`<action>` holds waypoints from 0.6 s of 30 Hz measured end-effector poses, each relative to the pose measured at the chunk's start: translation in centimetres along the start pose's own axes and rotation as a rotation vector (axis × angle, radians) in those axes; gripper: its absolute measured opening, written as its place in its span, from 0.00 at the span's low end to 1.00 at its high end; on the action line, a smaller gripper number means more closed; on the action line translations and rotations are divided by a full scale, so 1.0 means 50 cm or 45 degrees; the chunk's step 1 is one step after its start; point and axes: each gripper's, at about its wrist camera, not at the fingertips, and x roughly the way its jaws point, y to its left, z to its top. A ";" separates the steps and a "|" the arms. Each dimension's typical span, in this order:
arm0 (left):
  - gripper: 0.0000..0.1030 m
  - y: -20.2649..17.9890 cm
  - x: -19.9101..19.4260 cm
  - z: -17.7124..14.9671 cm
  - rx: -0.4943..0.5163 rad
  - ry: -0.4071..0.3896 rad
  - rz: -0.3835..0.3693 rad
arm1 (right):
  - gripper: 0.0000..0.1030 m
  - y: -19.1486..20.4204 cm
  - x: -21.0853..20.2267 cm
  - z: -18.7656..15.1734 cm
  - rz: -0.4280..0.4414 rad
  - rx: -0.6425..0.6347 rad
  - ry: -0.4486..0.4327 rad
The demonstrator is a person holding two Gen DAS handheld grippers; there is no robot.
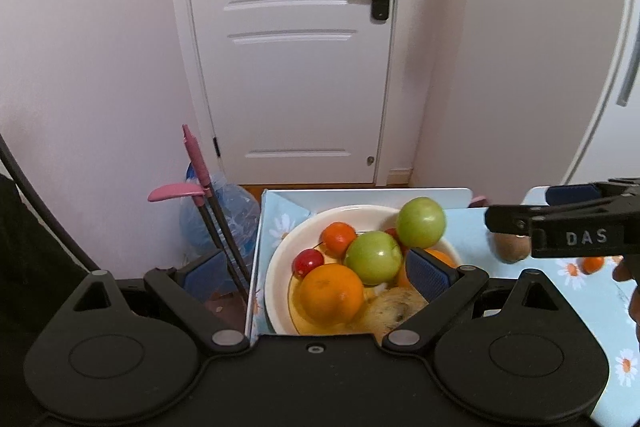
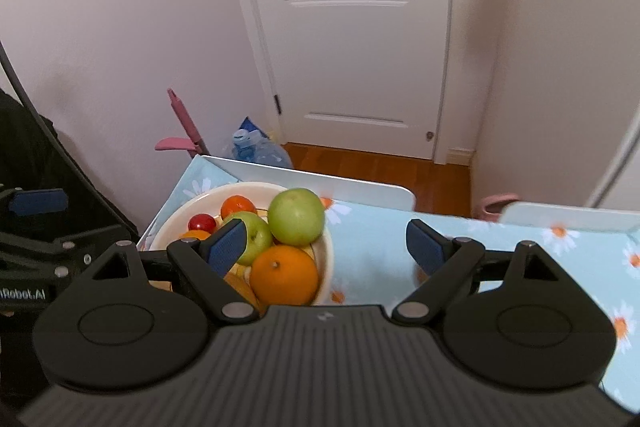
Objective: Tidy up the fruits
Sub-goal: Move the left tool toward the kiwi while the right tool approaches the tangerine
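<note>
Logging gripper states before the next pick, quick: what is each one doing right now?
Left gripper: open, holding nothing, above the fruit bowl.
Right gripper: open, holding nothing, over the bowl's edge and the tablecloth.

looking forward and slightly down along the fingers from each wrist, left view close over the fruit bowl (image 1: 280,259) at the table's edge, right view set just to its right with bowl (image 2: 326,259) lower left, both sharing bowl, floral tablecloth (image 2: 520,239) and white door (image 1: 296,67).
</note>
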 end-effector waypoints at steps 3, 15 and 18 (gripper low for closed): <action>0.95 -0.011 -0.021 -0.001 0.025 -0.032 -0.021 | 0.99 -0.016 -0.039 -0.017 -0.033 0.031 -0.005; 0.97 -0.108 -0.061 -0.013 0.092 -0.063 -0.066 | 1.00 -0.145 -0.153 -0.087 -0.177 0.079 -0.028; 0.96 -0.147 -0.068 -0.016 0.093 -0.065 -0.056 | 1.00 -0.192 -0.176 -0.102 -0.181 0.076 -0.025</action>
